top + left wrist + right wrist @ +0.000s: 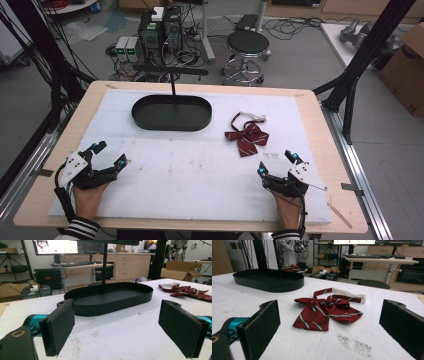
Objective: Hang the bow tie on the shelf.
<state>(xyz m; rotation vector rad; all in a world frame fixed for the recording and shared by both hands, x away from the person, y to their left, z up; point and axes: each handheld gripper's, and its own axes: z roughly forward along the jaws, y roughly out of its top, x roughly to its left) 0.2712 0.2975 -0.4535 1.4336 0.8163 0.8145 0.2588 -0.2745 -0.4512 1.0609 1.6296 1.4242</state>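
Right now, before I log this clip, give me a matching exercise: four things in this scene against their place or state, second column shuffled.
Things:
1. bow tie
2. tray
3. left gripper
4. right gripper

Places or states:
A. black oval, far middle of the table
B. open, near left edge
C. dark red with stripes, lying flat on the white sheet
D. open, just short of the bow tie

Pairs: 1-C, 2-A, 3-B, 4-D

The black tray's [110, 298] upright post runs past the top edge.
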